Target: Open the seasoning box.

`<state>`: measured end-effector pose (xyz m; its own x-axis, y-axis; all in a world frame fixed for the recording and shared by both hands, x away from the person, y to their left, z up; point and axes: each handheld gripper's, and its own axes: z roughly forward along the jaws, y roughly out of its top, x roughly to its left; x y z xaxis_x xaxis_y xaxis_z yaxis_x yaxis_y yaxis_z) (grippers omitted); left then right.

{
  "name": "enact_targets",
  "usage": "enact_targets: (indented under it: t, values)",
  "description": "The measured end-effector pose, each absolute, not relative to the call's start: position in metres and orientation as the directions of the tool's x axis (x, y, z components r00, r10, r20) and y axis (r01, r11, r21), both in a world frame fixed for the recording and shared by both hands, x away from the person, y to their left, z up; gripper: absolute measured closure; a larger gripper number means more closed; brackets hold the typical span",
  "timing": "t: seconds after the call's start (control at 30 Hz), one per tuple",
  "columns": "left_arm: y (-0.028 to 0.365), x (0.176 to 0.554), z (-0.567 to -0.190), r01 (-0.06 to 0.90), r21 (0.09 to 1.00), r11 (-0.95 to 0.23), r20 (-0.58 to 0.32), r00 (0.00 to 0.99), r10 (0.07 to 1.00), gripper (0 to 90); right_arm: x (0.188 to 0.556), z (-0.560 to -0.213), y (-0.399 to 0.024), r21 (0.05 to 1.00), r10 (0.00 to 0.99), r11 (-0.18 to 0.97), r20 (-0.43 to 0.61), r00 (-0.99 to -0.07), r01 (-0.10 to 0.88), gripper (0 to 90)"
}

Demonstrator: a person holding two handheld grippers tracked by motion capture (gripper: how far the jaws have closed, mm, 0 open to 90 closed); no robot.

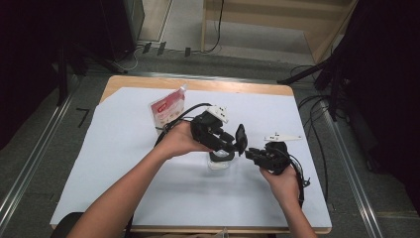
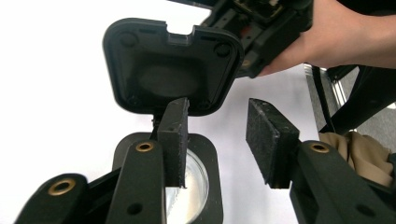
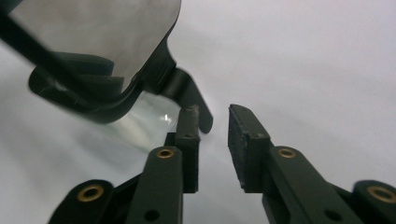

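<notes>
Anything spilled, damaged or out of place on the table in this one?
Nothing stands out. The clear container sits upright on the white table cover, its hinged black lid flipped open between the two grippers. The red-and-white pouch behind lies flat, with no spill visible.

A clear container [image 1: 218,161] with a black square collar round its mouth is seen standing upright near the middle of the white-covered table, close to the near side of its centre. Its hinged black lid [image 1: 241,138] is swung open and stands tilted up at the container's right edge. The lid's underside [image 2: 170,65], rounded-square with a shallow round recess, is turned toward the left gripper view. The glassy round interior [image 2: 189,186] is seen below it.
</notes>
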<state>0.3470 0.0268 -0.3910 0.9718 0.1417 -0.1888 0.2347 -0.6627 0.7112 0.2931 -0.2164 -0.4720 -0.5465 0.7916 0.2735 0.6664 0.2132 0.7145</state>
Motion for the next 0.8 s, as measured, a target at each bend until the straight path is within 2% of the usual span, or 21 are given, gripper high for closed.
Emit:
enact_targets:
  t: [0.2,0.33,0.4,0.6,0.73,0.8]
  values:
    - [0.040,0.345,-0.390,0.246,0.721,-0.647,-0.187,0.969,0.160,58.1,0.277,-0.465,-0.216,0.708,0.785,0.219,0.280,-0.552,0.671,62.6]
    - [0.049,0.349,-0.392,0.324,0.694,-0.643,-0.247,0.946,0.211,49.4,0.267,-0.465,-0.209,0.703,0.768,0.230,0.293,-0.569,0.673,57.7]
    - [0.055,0.350,-0.393,0.363,0.683,-0.634,-0.280,0.932,0.232,51.9,0.262,-0.465,-0.205,0.701,0.757,0.247,0.292,-0.585,0.669,56.3]
    - [0.071,0.347,-0.392,0.357,0.692,-0.628,-0.251,0.934,0.254,54.3,0.250,-0.466,-0.196,0.723,0.724,0.277,0.276,-0.632,0.633,53.1]
    - [0.082,0.342,-0.393,0.353,0.709,-0.611,-0.241,0.935,0.260,52.0,0.247,-0.466,-0.188,0.728,0.713,0.292,0.267,-0.649,0.621,49.1]
    - [0.086,0.340,-0.394,0.360,0.702,-0.615,-0.252,0.933,0.259,50.6,0.248,-0.467,-0.183,0.722,0.703,0.279,0.295,-0.647,0.633,47.1]
